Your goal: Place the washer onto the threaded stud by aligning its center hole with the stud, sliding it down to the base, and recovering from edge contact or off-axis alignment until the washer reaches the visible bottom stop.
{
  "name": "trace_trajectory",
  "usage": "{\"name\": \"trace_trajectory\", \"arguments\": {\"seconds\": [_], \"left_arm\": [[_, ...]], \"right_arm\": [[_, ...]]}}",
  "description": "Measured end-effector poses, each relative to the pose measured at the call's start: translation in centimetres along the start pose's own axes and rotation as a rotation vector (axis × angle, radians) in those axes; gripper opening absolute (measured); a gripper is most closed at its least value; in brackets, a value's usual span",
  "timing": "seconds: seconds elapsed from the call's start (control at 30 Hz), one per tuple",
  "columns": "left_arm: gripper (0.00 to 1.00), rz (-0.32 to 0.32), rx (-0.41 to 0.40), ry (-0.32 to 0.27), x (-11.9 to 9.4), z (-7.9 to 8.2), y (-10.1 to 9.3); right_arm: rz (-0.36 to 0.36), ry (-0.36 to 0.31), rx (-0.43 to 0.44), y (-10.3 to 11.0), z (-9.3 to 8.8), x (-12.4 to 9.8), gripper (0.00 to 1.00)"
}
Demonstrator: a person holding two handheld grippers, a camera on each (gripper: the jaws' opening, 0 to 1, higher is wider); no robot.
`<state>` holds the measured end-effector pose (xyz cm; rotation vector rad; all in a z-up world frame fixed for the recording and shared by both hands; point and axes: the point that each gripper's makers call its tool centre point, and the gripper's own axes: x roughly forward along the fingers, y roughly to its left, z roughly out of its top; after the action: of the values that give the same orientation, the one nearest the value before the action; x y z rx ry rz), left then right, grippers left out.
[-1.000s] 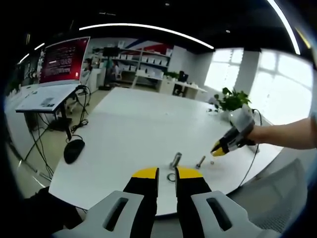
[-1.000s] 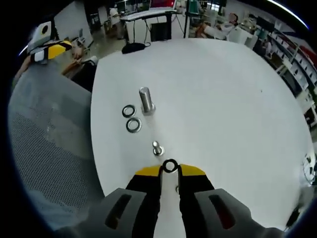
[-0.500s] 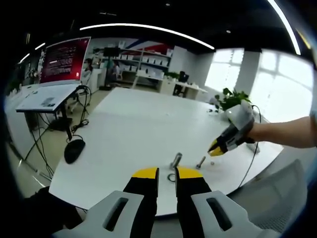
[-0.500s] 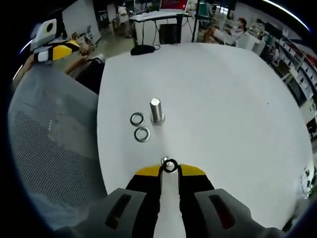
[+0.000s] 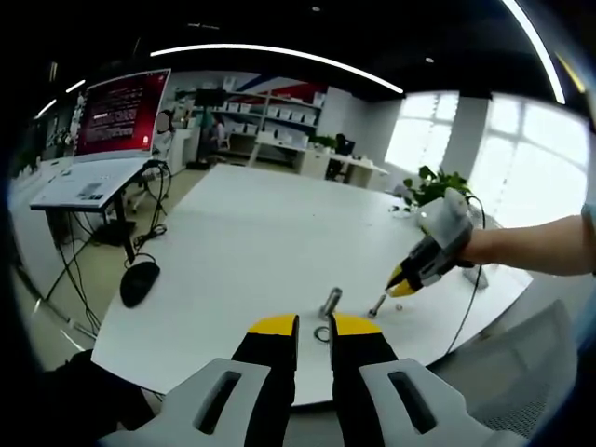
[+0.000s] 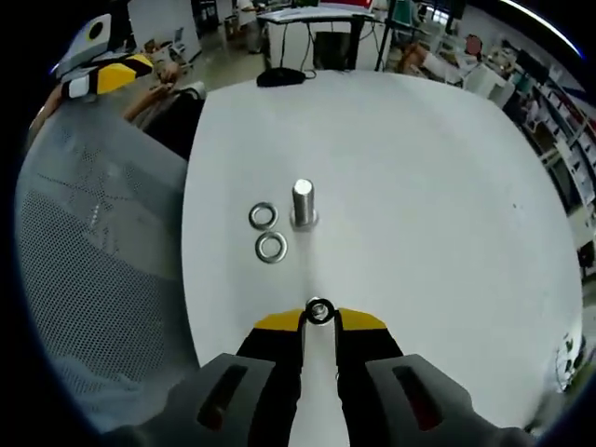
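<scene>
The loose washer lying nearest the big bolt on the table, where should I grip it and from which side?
Take the washer across its rim from above. It lies flat on the white table, so pinch outer edge to outer edge, coming in on the side away from the upright bolt and the second washer.

A small dark-rimmed metal washer (image 6: 319, 311) sits pinched flat between the right gripper (image 6: 319, 319) tips, directly over the short threaded stud (image 5: 376, 304), whose top seems to show through its hole (the overlap makes this hard to judge). The stud stands upright on the white table.
</scene>
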<state>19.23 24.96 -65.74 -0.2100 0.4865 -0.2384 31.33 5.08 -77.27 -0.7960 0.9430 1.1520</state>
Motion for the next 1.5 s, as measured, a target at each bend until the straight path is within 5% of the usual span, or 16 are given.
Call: {"name": "trace_trajectory", "arguments": {"seconds": [1.5], "left_arm": [[0.08, 0.016, 0.009, 0.030, 0.1, -0.5, 0.2]], "right_arm": [[0.040, 0.147, -0.053, 0.3, -2.4, 5.4, 0.16]]}}
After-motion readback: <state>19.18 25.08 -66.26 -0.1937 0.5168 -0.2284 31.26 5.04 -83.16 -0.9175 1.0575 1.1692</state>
